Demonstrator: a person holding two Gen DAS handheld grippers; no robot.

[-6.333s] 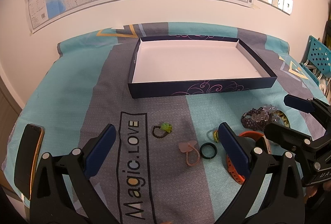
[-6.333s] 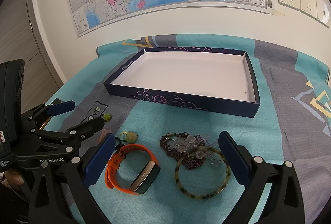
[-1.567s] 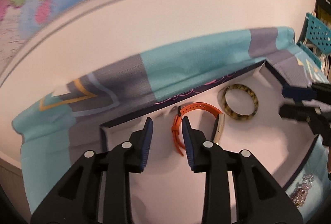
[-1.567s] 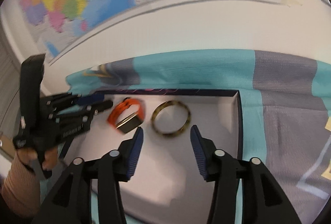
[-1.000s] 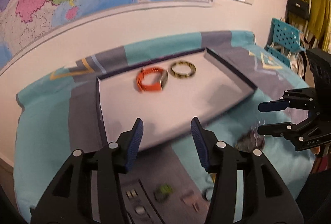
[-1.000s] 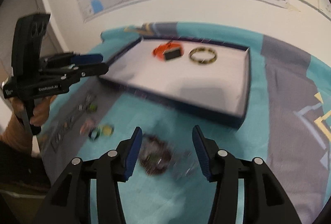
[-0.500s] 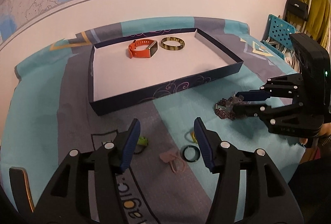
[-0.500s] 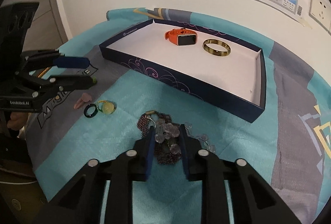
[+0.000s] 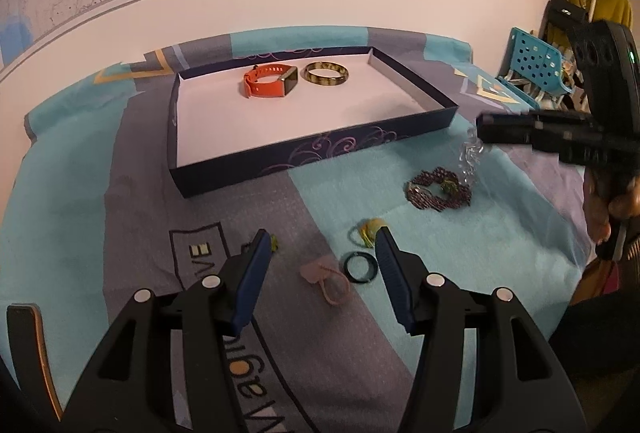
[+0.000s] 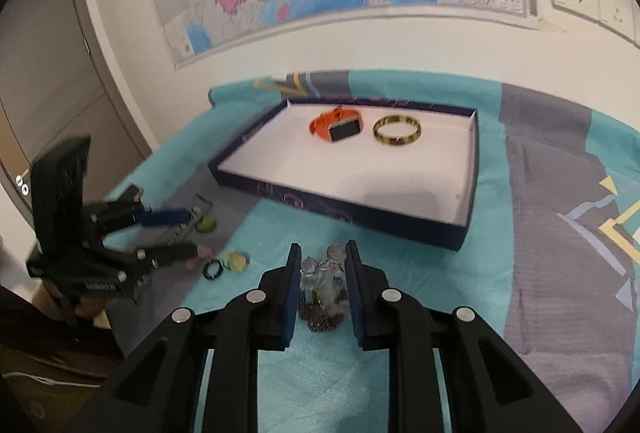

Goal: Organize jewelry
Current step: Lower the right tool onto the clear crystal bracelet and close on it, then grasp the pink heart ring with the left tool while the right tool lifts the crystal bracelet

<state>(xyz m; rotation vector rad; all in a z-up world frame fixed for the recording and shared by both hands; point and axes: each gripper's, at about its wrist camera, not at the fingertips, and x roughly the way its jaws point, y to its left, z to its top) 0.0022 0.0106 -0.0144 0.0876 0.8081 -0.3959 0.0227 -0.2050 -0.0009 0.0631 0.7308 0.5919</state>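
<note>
A dark blue box with a white floor holds an orange watch and a tortoiseshell bangle. My right gripper is shut on a clear bead bracelet and lifts it above a purple bead bracelet; the clear beads hang from its tip. My left gripper is open and empty over a pink ring, a black ring, a yellow charm ring and a green ring.
The table wears a teal and grey cloth against a wall with a map. A phone lies at the front left edge. A blue chair stands at the right.
My right gripper has closed on the clear bead bracelet and raised it off the purple one. My left gripper has dropped closer to the rings.
</note>
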